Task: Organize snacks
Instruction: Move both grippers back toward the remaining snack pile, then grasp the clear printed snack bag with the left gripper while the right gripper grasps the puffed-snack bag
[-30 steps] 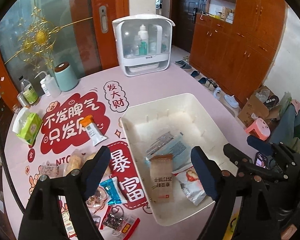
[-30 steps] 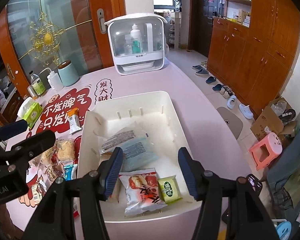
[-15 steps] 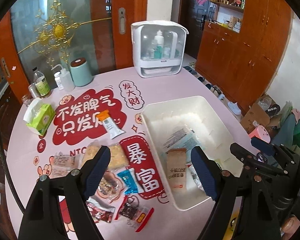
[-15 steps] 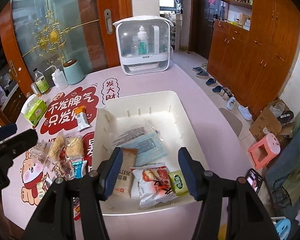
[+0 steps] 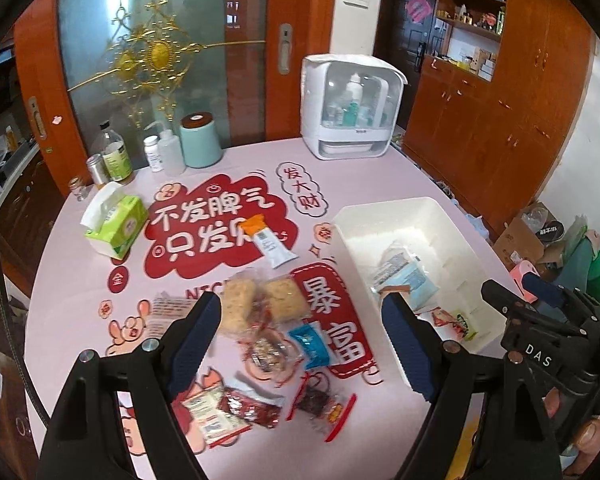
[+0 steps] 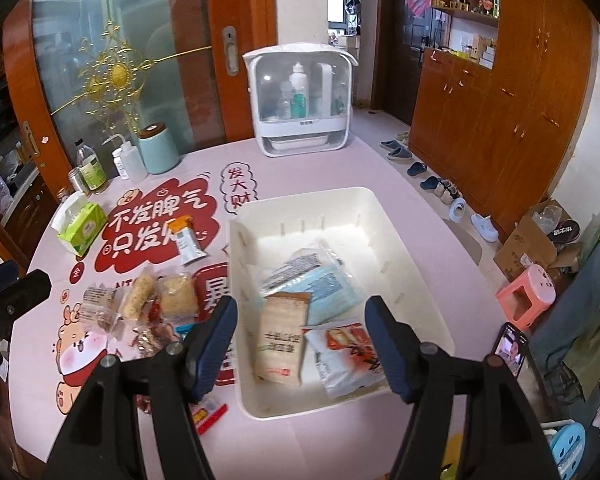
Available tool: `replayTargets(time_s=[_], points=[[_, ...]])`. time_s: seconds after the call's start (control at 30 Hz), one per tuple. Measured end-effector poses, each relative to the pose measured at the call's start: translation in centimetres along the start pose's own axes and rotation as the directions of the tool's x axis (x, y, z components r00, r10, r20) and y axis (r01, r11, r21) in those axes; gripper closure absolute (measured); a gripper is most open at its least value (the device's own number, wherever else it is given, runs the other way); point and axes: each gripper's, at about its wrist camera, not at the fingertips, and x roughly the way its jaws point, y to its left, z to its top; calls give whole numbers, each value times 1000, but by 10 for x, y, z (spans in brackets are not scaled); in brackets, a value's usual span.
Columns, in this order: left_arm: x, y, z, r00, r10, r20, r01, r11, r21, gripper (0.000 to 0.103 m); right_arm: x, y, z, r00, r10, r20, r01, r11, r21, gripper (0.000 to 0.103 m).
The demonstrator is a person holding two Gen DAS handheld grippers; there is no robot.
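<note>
Left hand-held gripper [image 5: 300,340]: released, jaws wide, nothing between the pads; it hangs over the loose snack pile.
Right hand-held gripper [image 6: 300,340]: released; jaws have just been opening, nothing clamped; it hangs over the near end of the bin.
Loose snacks: on the counter [image 5: 240,160], left of the bin. Blue packet [image 5: 310,342] lies just ahead of the left gripper, long axis running near to far. Nearer lie a red packet [image 5: 252,410] and a dark packet [image 5: 320,404].
Nearer hand: the left, by my reading; the right sits over the bin.
Middle: two pale puffed cakes [image 5: 260,304] in clear wrap, side by side.
Bin [image 6: 312,200]: white, open-topped; holds a tan packet [image 6: 282,338], a red-printed bag [image 6: 346,354] and a blue pack [image 6: 324,286].
Far: orange-capped bar [image 5: 270,242], well apart from the pile.
</note>
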Motion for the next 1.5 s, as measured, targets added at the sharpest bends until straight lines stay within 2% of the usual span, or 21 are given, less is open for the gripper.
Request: replayTargets(time_s=[0.37,0.57,0.77,0.9,1.1,1.33,1.43,1.5], points=[[-18,90,-13,999,42,13,-41,998,-57,21,-19,58,-11,1000,-16,4,17,999,-43,36],[-8,144,-23,998,58,-30,-61,992,-111,21,-14,89,-16,999,-29,-22,27,997,-77,36],[14,186,-32,994,69,-89,-80,989,-125,21,5,128,-24,997,23,-80,-31,995,-97,36],[33,204,-40,988,57,-140,-74,990,-122,21,25,151,-27,985,96,-143,-107,991,-76,36],[73,215,-49,975,8,-220,-34,993,-116,21,59,171,-22,966,149,-213,-169,983,-78,36],[131,213,-46,956,-39,-290,-4,989,-148,21,131,185,1,931,205,-302,-236,969,-71,36],[166,205,-46,940,-18,-340,-28,991,-129,21,173,193,9,910,228,-347,-261,964,-49,36],[184,201,-48,930,-3,-367,-44,992,-119,21,190,197,13,908,236,-347,-265,964,-37,36]])
